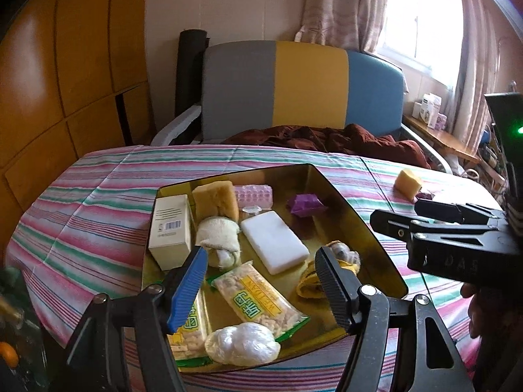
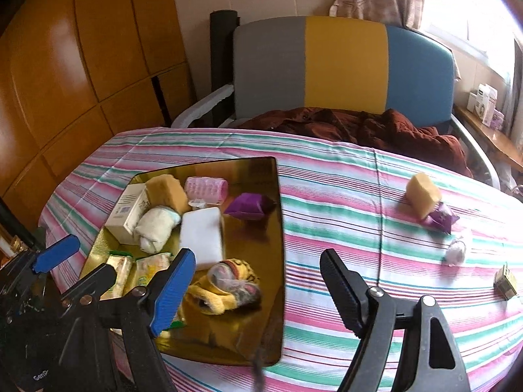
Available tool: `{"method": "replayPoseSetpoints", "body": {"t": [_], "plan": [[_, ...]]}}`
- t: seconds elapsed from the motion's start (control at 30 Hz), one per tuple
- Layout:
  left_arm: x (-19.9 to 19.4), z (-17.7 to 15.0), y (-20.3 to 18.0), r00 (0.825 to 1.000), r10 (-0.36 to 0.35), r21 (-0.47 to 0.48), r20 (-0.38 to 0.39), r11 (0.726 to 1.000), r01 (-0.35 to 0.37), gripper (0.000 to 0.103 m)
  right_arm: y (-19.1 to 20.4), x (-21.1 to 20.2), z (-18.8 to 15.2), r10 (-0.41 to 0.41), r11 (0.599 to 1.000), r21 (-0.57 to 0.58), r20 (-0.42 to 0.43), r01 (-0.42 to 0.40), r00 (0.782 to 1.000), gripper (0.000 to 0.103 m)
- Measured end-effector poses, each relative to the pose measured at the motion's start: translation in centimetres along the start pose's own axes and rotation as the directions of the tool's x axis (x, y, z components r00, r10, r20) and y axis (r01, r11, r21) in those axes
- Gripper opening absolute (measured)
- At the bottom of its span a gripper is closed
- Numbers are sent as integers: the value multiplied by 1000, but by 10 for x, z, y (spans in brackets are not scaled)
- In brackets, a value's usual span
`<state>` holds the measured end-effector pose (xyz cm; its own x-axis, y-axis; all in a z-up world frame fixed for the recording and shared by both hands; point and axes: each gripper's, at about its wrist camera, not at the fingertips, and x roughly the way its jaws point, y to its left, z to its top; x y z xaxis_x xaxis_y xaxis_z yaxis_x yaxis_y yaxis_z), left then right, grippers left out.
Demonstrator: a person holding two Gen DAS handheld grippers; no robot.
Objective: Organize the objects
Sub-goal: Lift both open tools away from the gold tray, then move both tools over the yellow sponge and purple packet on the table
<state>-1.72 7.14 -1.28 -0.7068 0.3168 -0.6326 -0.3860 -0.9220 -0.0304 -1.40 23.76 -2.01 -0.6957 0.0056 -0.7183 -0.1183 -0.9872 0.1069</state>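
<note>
Nearest the left gripper point(image 1: 261, 281), jaws spread apart with nothing between them, a clear plastic wad point(image 1: 242, 344) and two snack packets point(image 1: 258, 297) lie at the close end of the gold tray point(image 1: 359, 228). Just past its blue finger sits a rolled white cloth point(image 1: 219, 238), touching a cream box point(image 1: 171, 232) on the left and a white block point(image 1: 274, 241) on the right. By its black finger lies a yellow knit item point(image 1: 313, 281). Farther back in the tray: tan sponge point(image 1: 215, 201), pink hair roller point(image 1: 253, 194), purple wrapped piece point(image 1: 305, 205). Right gripper point(image 2: 258, 287) is also wide open and empty, blue finger over the tray's near right part, black finger over bare striped tablecloth point(image 2: 327, 196). Off to the right gripper's right, on the cloth outside the tray, are a small gold box point(image 2: 506, 282), a whitish wad point(image 2: 456, 251), a purple packet point(image 2: 443, 217) touching a yellow sponge point(image 2: 423, 194). Beyond the table edge a dark red blanket point(image 2: 376, 127) lies in front of a headboard point(image 2: 343, 65) in grey, yellow and blue panels. Far left is a wooden wardrobe point(image 1: 65, 65); far right a curtain point(image 1: 343, 3) and bright window, with small boxes on a shelf point(image 1: 438, 134).
</note>
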Motion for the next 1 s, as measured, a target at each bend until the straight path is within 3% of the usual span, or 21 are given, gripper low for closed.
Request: {"method": "replayPoseSetpoints", "body": {"t": [0.6,1.0], "plan": [[4,9,-50,997,-71,121,-13,990,72,71,-69,-9,0,-111,988,105,3,110,994,80],[13,17,-82,993,-115,187,-27,975,118,72,-142,-17,11,-242,955,177,-3,238,970,80]]}}
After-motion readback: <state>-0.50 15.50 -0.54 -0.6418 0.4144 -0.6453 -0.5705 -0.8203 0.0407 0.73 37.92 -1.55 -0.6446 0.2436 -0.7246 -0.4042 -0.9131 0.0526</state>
